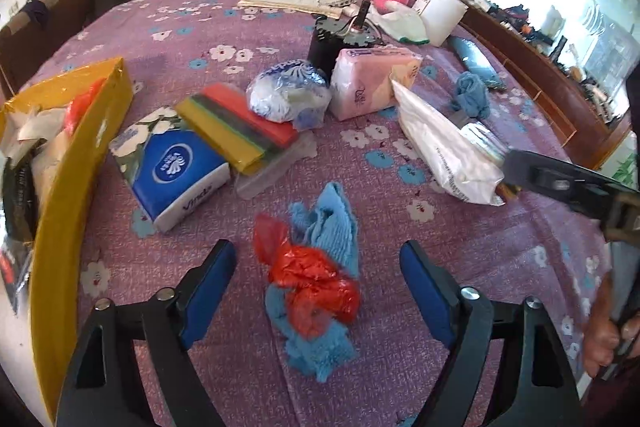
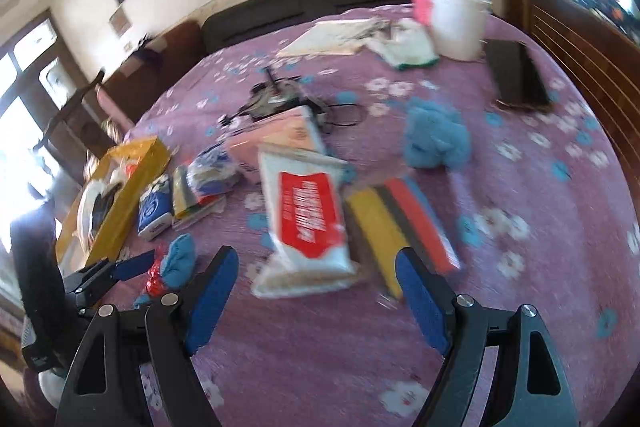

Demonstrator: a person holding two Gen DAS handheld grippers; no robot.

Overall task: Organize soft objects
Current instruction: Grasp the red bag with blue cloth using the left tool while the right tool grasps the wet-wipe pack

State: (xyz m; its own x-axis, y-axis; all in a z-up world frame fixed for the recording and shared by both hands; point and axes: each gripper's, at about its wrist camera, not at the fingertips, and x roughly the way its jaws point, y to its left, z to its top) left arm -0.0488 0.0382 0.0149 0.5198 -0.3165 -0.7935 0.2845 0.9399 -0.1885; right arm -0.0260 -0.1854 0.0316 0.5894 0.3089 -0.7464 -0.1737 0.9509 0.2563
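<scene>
A crumpled blue cloth (image 1: 328, 227) tangled with a red plastic bag (image 1: 312, 279) lies on the purple flowered cover (image 1: 248, 327). My left gripper (image 1: 316, 255) stands open around this bundle, one blue pad on each side, neither touching it. In the right wrist view the same bundle (image 2: 178, 259) shows at the left gripper (image 2: 156, 263). My right gripper (image 2: 316, 259) is open over the near end of a white packet with a red label (image 2: 308, 219), pads apart from it. From the left wrist view that gripper (image 1: 512, 171) reaches the white packet (image 1: 440, 143).
A yellow box (image 1: 80, 155) holding bags stands at left. A blue tissue pack (image 1: 172, 167), striped cloth packs (image 1: 240, 127) (image 2: 396, 223), a clear bag (image 1: 288, 91), a pink tissue pack (image 1: 372, 83) and a blue cloth ball (image 2: 436, 139) lie around. A white tub (image 2: 456, 19) stands behind.
</scene>
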